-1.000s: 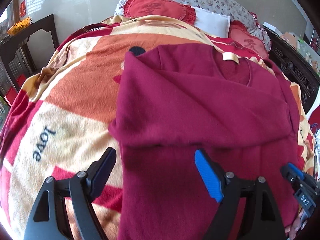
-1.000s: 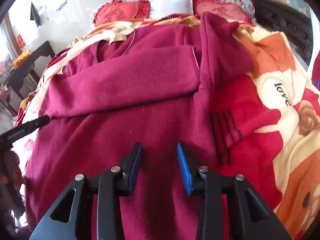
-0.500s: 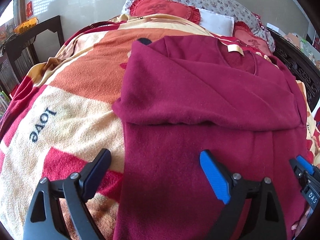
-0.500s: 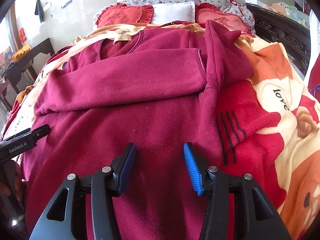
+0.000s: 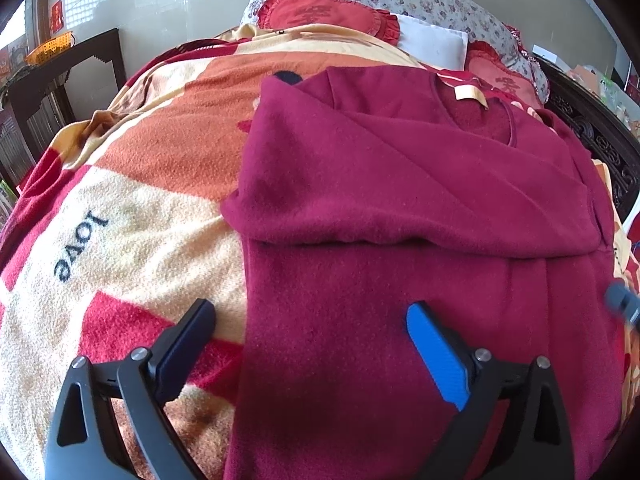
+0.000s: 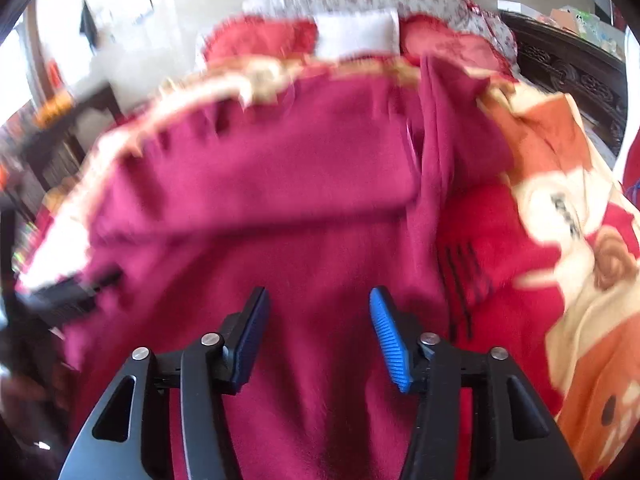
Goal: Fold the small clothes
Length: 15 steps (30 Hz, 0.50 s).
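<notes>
A dark red fleece sweater [image 5: 400, 208] is lying flat on the bed, on top of a patterned fleece blanket [image 5: 132, 216] with the word "love" on it. One sleeve [image 5: 420, 200] is lying folded across the chest, and the neckline with its pale label [image 5: 470, 94] is pointing toward the pillows [image 5: 424, 4] at the head of the bed. The lower body of the sweater is reaching down toward the cameras.

The left claw [image 5: 308, 340] is hovering with its jaws spread wide, grasping nothing; the left edge of the sweater is running between its two fingers. The right claw [image 6: 316, 328] is also released and empty, hanging above the middle of the lower part of the sweater [image 6: 320, 240]. This view is blurred, so fine detail there is hard to tell.

The fabric is looking thick, soft and limp, so I judge it is light and not fragile, but it will sag and drag when lifted at one point only. The fleece is probably clinging a little to the blanket under it. The best places to take hold are, I think, the two bottom corners of the hem, pinching both layers together, so the lower half is coming up evenly toward the collar.
</notes>
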{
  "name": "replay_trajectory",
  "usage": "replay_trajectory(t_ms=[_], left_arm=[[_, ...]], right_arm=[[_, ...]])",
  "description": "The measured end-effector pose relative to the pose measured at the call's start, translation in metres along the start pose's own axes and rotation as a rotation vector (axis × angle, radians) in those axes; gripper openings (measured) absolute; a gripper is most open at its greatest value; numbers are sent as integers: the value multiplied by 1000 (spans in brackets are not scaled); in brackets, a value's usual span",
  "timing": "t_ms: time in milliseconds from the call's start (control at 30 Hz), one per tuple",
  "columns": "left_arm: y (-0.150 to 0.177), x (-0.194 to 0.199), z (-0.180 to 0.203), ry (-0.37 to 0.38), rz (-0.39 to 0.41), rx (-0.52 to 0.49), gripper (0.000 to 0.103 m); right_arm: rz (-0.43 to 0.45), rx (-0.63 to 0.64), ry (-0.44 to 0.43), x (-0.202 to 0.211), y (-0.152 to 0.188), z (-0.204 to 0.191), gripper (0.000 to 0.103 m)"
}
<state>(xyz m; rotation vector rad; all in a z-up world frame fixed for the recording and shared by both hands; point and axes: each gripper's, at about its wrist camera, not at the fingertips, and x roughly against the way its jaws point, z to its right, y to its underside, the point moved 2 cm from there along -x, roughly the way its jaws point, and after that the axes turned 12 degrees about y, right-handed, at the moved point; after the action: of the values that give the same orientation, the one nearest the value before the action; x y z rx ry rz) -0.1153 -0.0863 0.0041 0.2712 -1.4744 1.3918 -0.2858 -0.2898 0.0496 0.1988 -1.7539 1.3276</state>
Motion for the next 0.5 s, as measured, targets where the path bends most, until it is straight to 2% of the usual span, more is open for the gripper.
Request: replay_trajectory(t_ms=[67, 133, 233, 433, 500], left_arm=[[0, -1, -1, 5, -3, 5, 100], [0, -2, 0, 5, -5, 1, 101], [1, -3, 0, 5, -7, -2, 103], [1, -5, 0, 1, -10, -5, 103], [1, -5, 0, 1, -10, -4, 103]], right_arm=[[90, -48, 1, 17, -28, 15, 34], [110, -69, 27, 15, -57, 31, 35], [90, -97, 103, -7, -103, 57, 35], [7, -168, 145, -94, -190, 84, 35], [-24, -183, 165, -117, -207, 90, 35]])
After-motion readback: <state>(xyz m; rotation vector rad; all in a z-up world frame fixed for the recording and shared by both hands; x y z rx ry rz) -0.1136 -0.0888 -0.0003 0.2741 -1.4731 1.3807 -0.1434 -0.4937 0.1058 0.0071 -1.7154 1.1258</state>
